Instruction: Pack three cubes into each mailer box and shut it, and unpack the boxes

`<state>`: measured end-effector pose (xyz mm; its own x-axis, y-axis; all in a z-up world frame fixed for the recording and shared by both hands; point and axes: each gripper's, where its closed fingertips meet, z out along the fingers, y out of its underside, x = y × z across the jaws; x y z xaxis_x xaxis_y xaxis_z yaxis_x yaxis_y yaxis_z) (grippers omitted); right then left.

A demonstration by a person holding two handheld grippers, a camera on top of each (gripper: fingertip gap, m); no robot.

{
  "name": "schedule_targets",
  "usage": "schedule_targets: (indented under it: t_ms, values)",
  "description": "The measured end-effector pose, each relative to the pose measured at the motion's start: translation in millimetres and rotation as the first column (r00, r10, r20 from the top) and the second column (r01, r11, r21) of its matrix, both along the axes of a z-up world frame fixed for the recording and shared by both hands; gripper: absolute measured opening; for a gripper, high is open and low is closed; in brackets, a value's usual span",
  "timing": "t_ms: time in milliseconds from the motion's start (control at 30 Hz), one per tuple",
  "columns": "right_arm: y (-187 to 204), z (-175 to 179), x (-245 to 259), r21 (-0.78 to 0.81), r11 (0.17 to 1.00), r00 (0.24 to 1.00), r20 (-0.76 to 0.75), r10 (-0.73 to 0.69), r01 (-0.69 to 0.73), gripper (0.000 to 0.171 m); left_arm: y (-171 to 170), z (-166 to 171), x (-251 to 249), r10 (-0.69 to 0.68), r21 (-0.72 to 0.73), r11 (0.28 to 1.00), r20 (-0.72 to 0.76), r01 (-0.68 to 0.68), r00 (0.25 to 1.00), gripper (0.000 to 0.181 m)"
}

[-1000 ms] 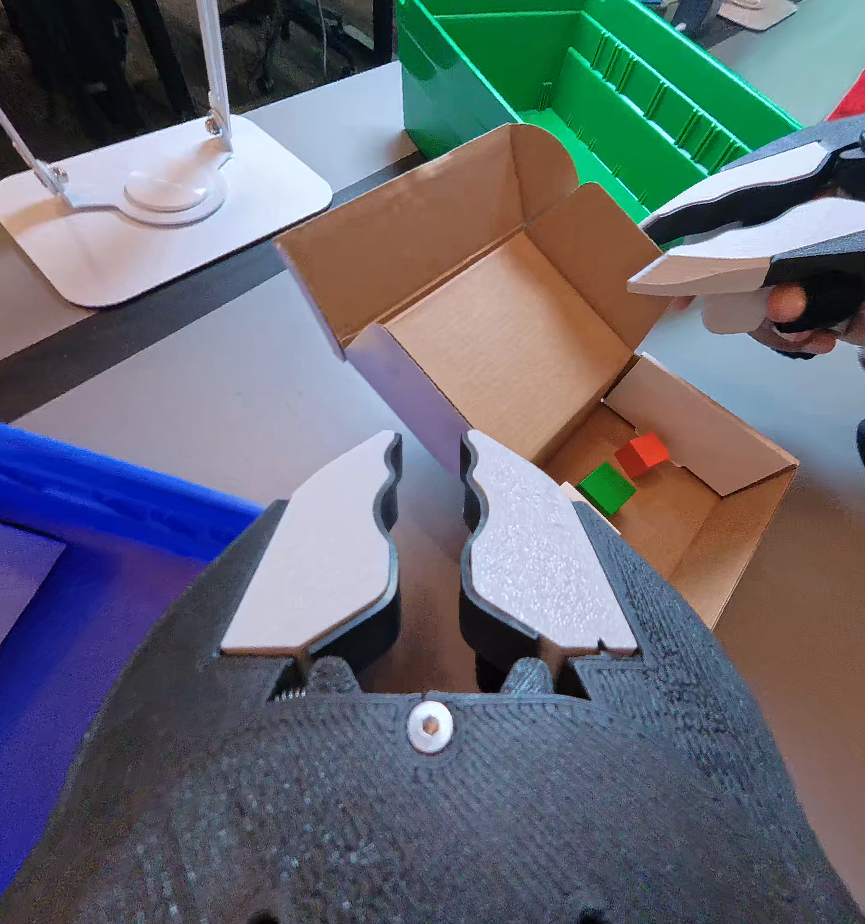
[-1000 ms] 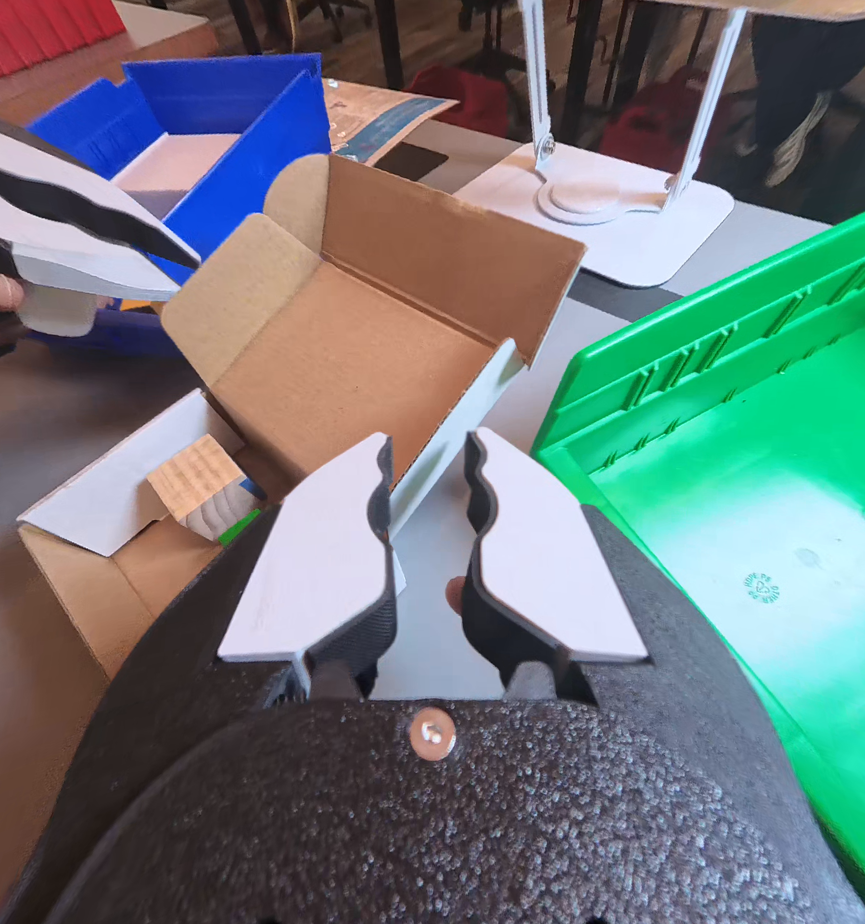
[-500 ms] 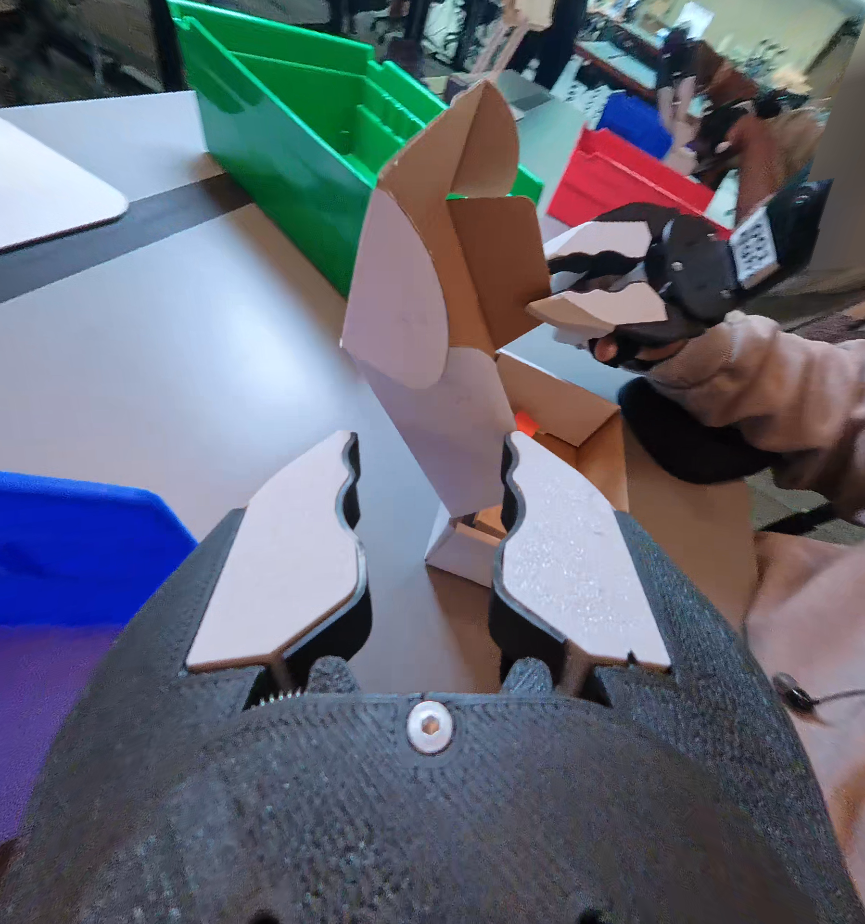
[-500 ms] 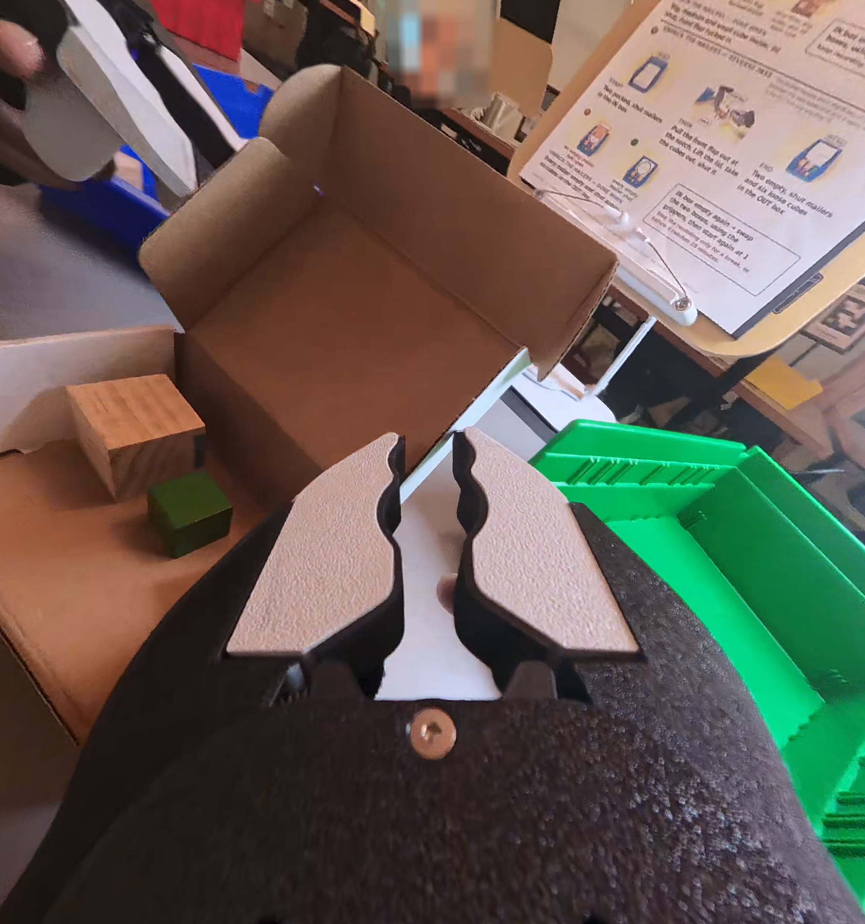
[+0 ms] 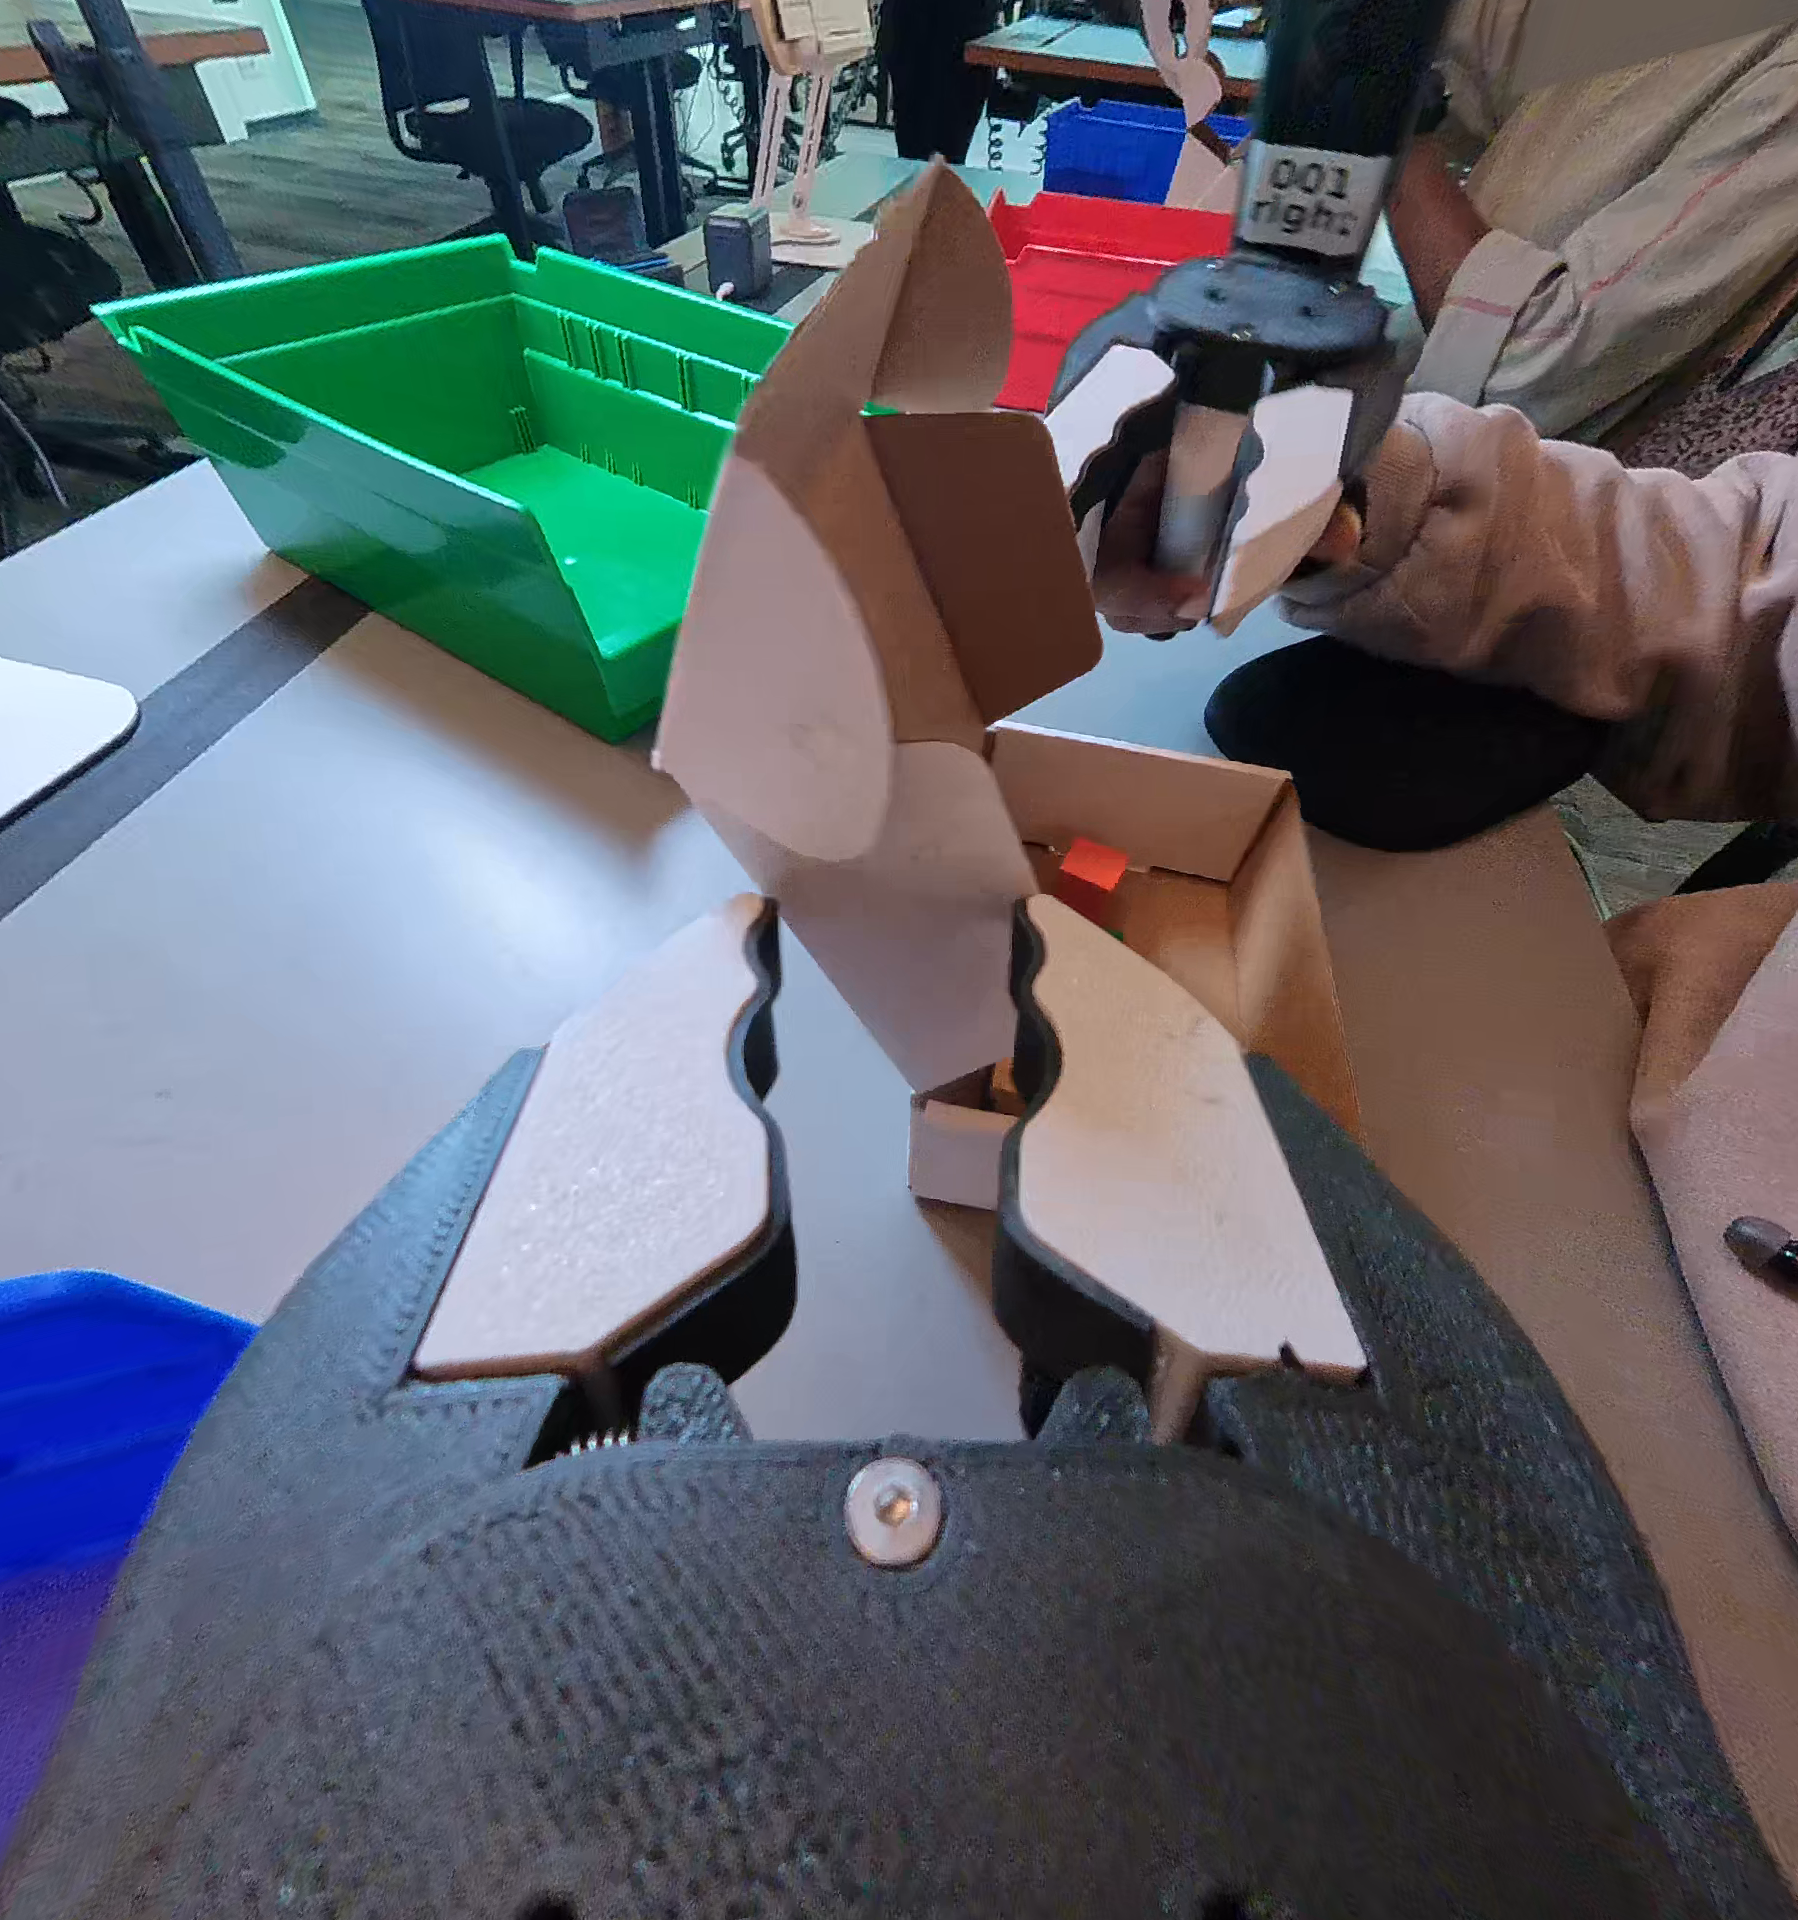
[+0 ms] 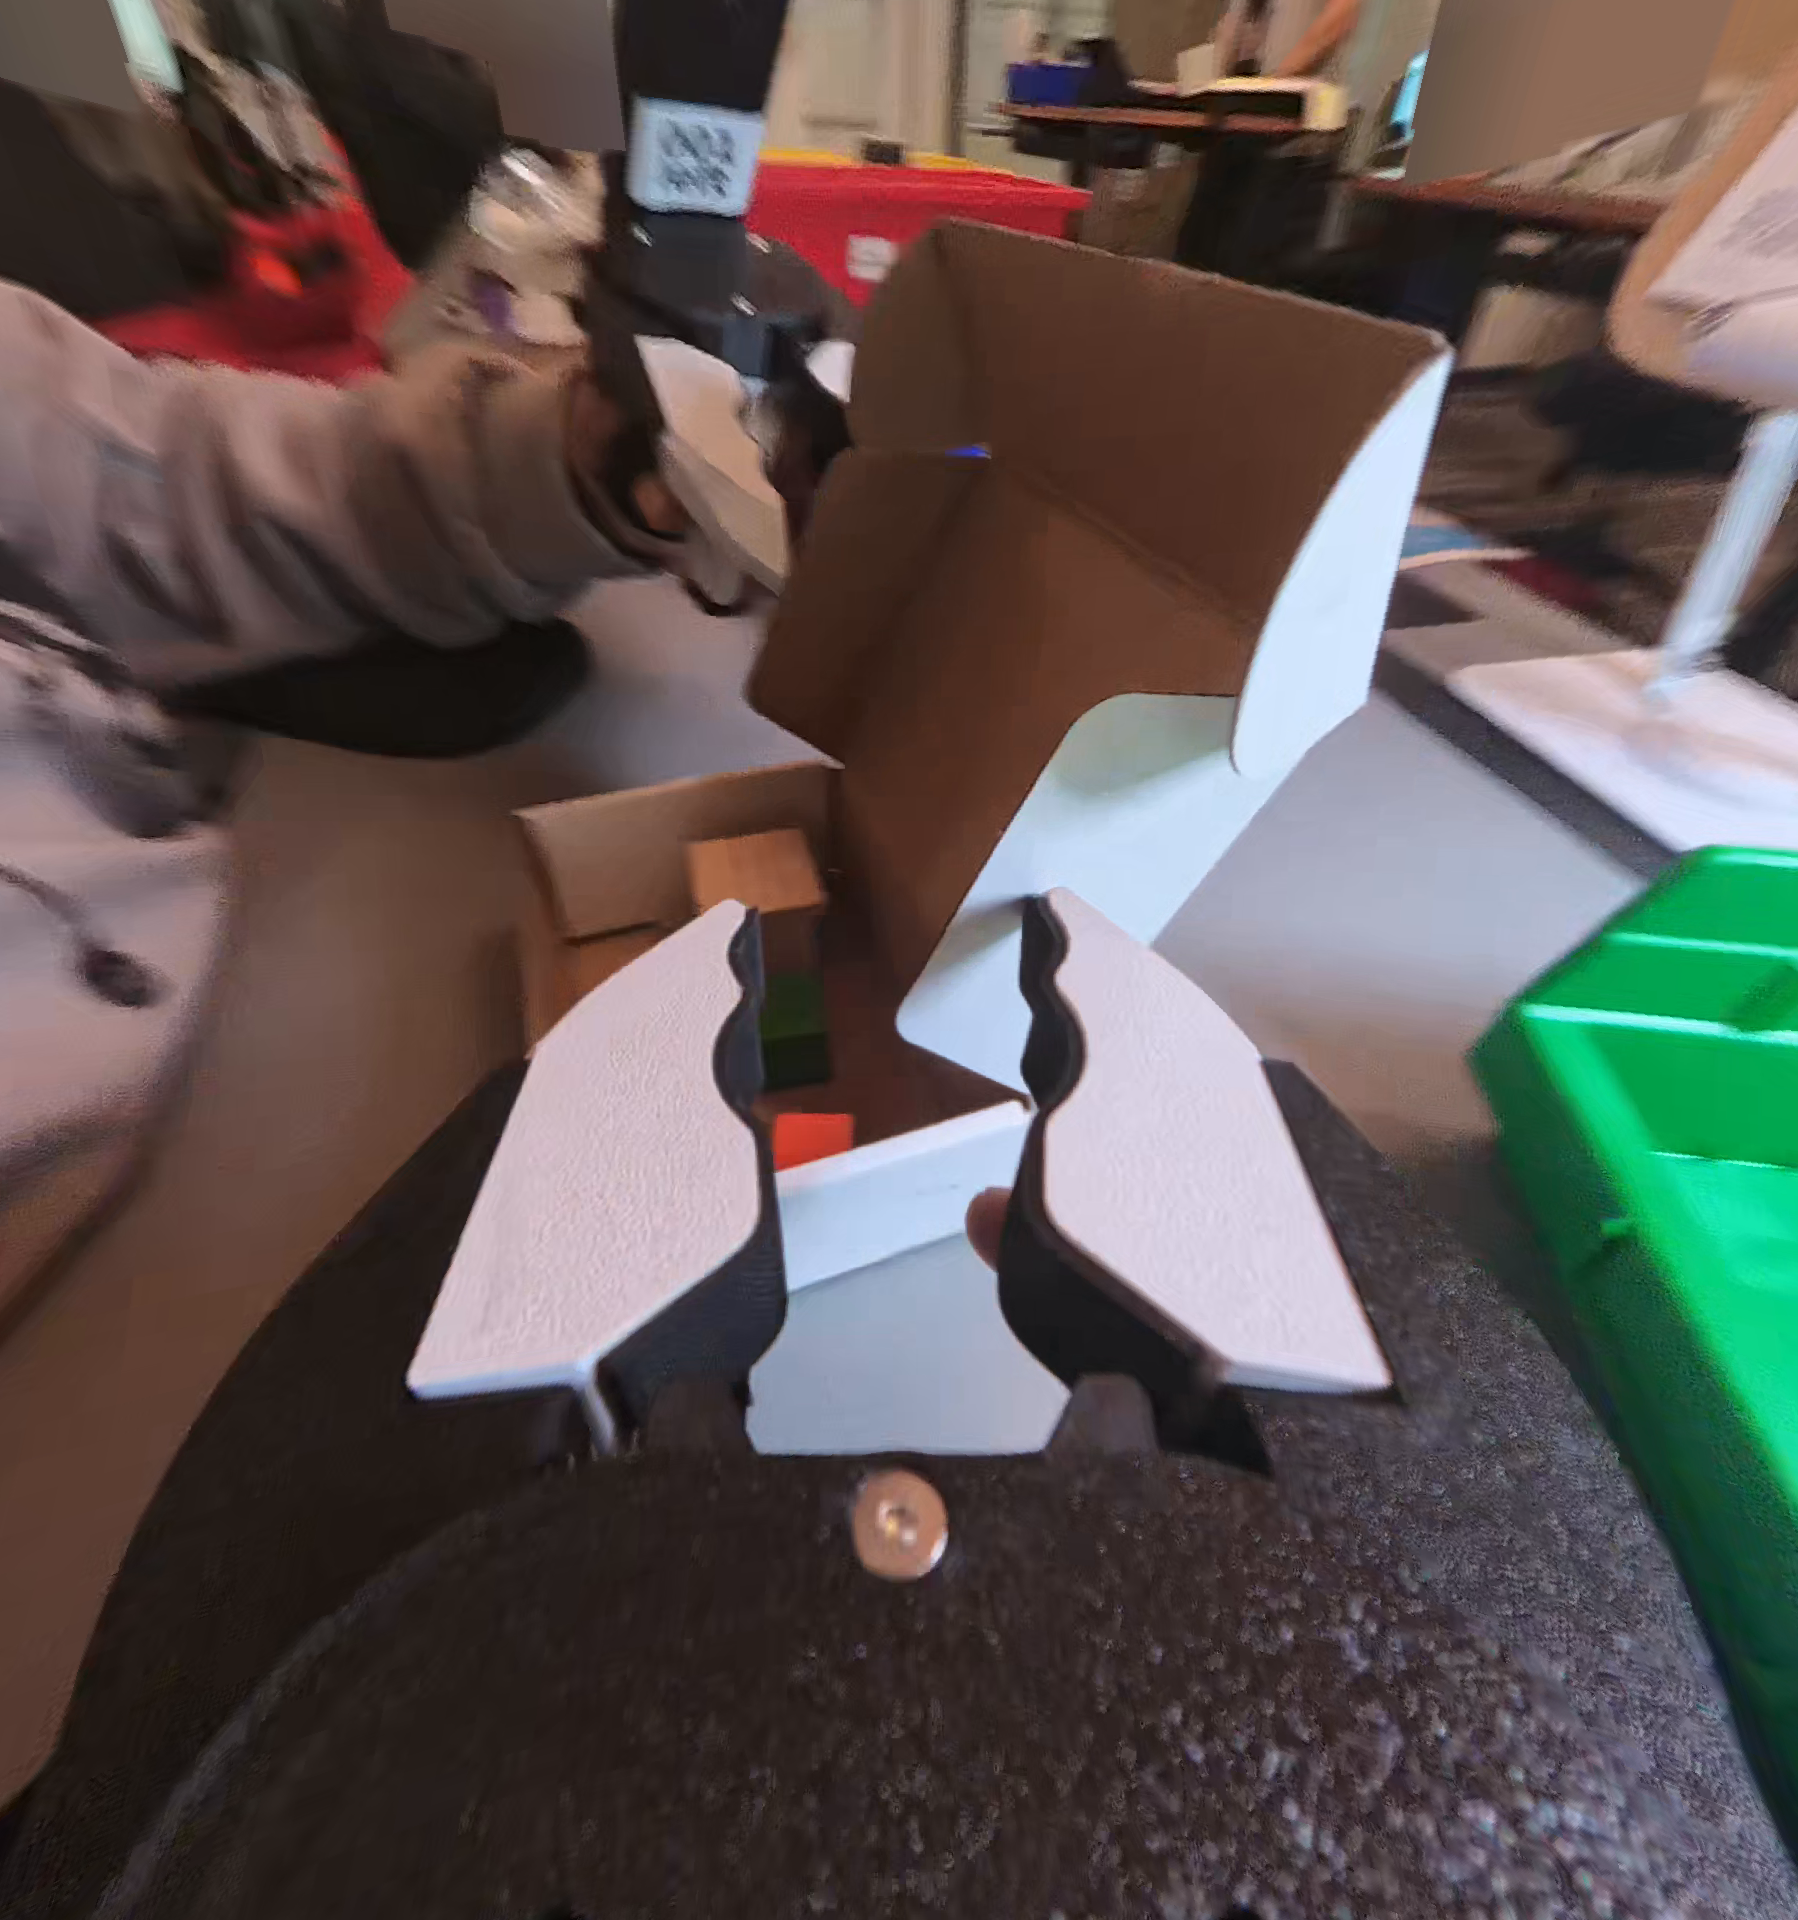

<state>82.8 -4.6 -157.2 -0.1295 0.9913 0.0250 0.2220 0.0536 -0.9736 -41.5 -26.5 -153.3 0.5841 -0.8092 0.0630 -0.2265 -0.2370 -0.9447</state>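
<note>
**Both grippers parted and empty beside the open mailer box**

Nearest in the left wrist view, the left gripper [image 5: 893, 935] has its two white pads parted with a wide gap and nothing between them. Just past the tips, at 12 o'clock, rises the lid [image 5: 874, 665] of the mailer box [image 5: 1279, 935], standing roughly upright with its rounded side flaps folded inward. At 1 o'clock, inside the box's tray, a red cube [image 5: 1094, 864] shows behind the lid's edge. The box rests on the grey table [image 5: 303, 935]. At 8 o'clock a blue bin [image 5: 33, 1455] cuts the corner of the frame. Farther off, at 11 o'clock, stands an empty green bin [image 5: 459, 468]. At 2 o'clock the right gripper [image 5: 1201, 499] hangs near the lid's top, pads spread, gripping nothing; a red bin [image 5: 1092, 249] sits behind it.

In the blurred right wrist view, the right gripper [image 6: 890, 935] frames the box's near white wall. Beyond lie the red cube [image 6: 812, 1140], a dark green cube [image 6: 793, 1031] and a wooden cube [image 6: 757, 873], in a row receding toward 12 o'clock. The left gripper [image 6: 729, 488] is at 11 o'clock, next to the lid [image 6: 1082, 540].
</note>
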Motion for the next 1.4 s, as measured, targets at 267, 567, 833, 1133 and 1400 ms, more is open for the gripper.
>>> schedule_targets:
  t_ms: [267,567,833,1133,1400]
  values:
    - [44.2,20.6,38.6,-0.392,0.904,0.985,-0.103,0.138,-0.168,0.058,0.1,-3.4,3.1,-0.031,-0.043,0.999,0.017,0.032,0.999,0.048]
    - [35.9,-31.1,18.0,-0.563,0.815,0.975,0.071,0.211,-0.135,0.076,7.5,-29.8,-0.6,0.066,-0.405,0.914,0.232,0.034,0.971,0.070]
    - [22.0,-15.8,-8.2,-0.395,0.904,0.981,0.030,0.193,-0.166,0.058,-2.0,-24.5,16.8,-0.054,-0.293,0.951,0.147,0.095,0.988,0.064]
    - [-3.8,-23.9,-0.8,0.209,0.973,0.984,0.166,0.067,-0.102,0.049,-47.3,-11.9,-0.2,-0.300,-0.172,0.935,0.081,0.310,0.951,0.051]
    - [-21.5,-33.0,4.4,0.391,0.911,0.969,0.243,0.039,-0.135,0.048,-44.9,-16.6,-1.9,-0.273,-0.075,0.959,-0.009,0.272,0.962,0.051]
